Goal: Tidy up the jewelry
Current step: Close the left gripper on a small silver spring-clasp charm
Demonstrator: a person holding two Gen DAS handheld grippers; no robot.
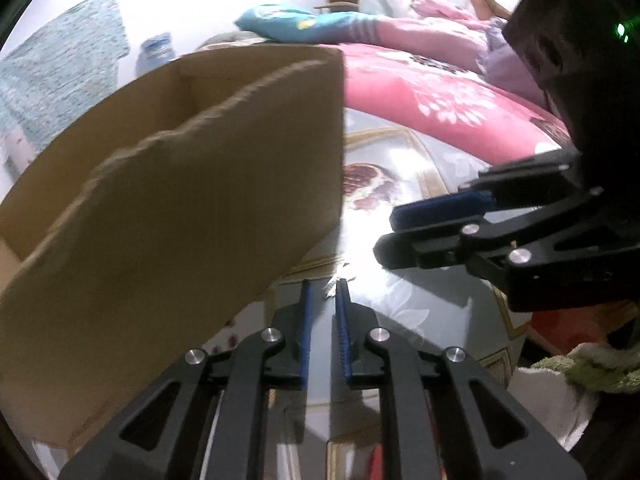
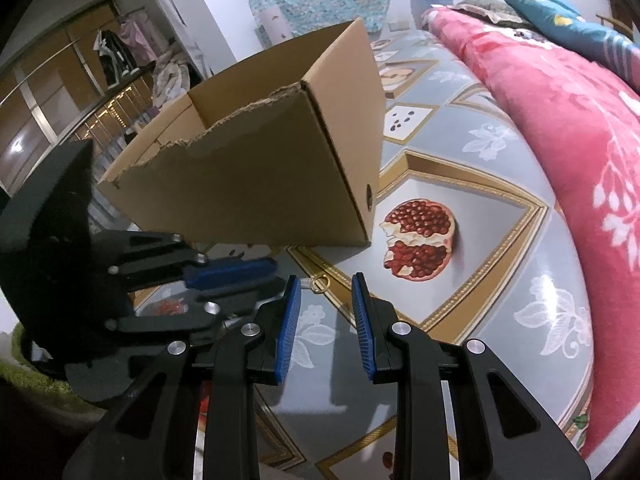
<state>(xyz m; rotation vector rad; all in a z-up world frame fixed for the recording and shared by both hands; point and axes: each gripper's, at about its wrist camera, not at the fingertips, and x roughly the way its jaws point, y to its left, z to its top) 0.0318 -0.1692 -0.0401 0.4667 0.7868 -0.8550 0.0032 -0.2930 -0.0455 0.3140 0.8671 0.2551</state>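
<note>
Currently I hold the left gripper nearly together over a small silvery jewelry piece on the bedsheet; whether the pads grip it, I cannot tell. The right gripper stands apart and empty, just short of a gold ring. The cardboard box sits close behind. To proceed well, I should lower the tips flush to the sheet, centre each piece, then close gently.

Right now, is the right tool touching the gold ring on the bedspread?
Apart. The right wrist view shows the gold ring lying beyond the right tool, with bedspread visible between ring and both blue pads.
</note>
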